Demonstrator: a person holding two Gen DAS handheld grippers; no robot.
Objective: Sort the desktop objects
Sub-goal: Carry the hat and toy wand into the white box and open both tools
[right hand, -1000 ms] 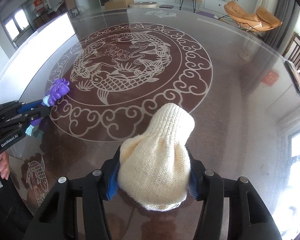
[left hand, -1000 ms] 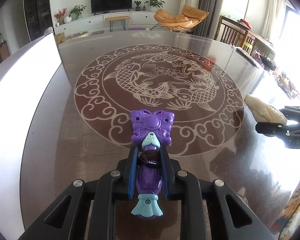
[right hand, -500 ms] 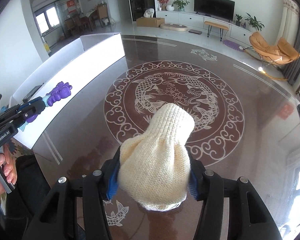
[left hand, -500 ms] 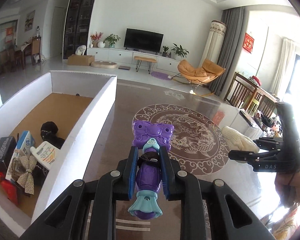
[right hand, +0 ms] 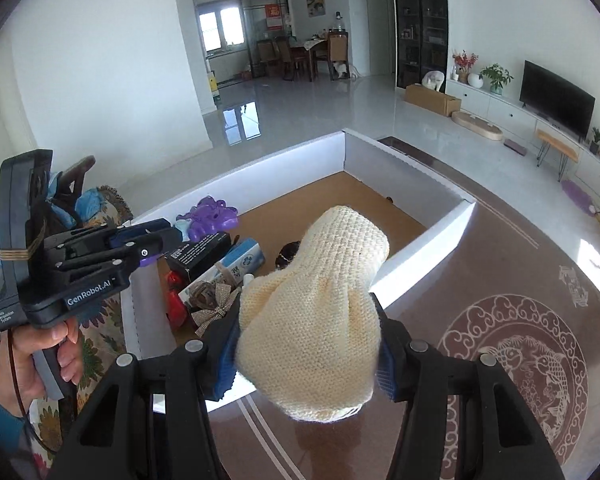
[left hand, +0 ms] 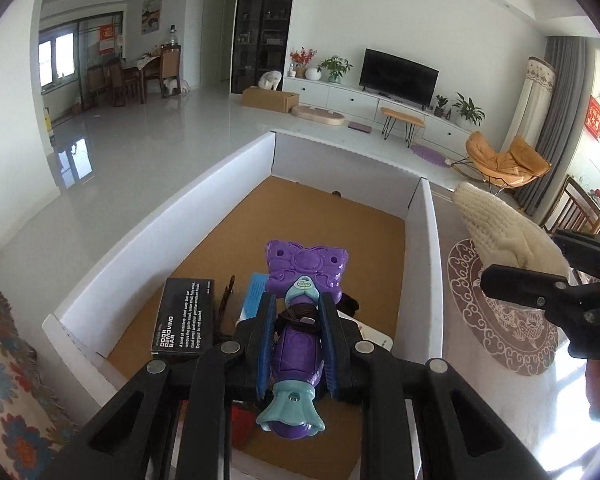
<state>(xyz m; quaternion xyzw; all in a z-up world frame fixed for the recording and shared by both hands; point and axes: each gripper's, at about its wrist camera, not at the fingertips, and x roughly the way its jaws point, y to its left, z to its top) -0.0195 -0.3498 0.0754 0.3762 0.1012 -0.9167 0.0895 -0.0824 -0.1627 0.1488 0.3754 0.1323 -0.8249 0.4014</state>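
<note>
Left tool [left hand: 296,320] around purple toy [left hand: 300,344], over box [left hand: 420,264]

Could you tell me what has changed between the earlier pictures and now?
Both grippers swung from over the table to the white box: the left gripper now holds the purple toy above it, the right gripper the knitted piece near its wall. Both grips are unchanged.

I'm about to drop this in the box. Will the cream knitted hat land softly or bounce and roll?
The knitted hat is probably soft: it bulges around the right tool. It looks light and floppy, so it should likely flop and stay put inside the box.
</note>
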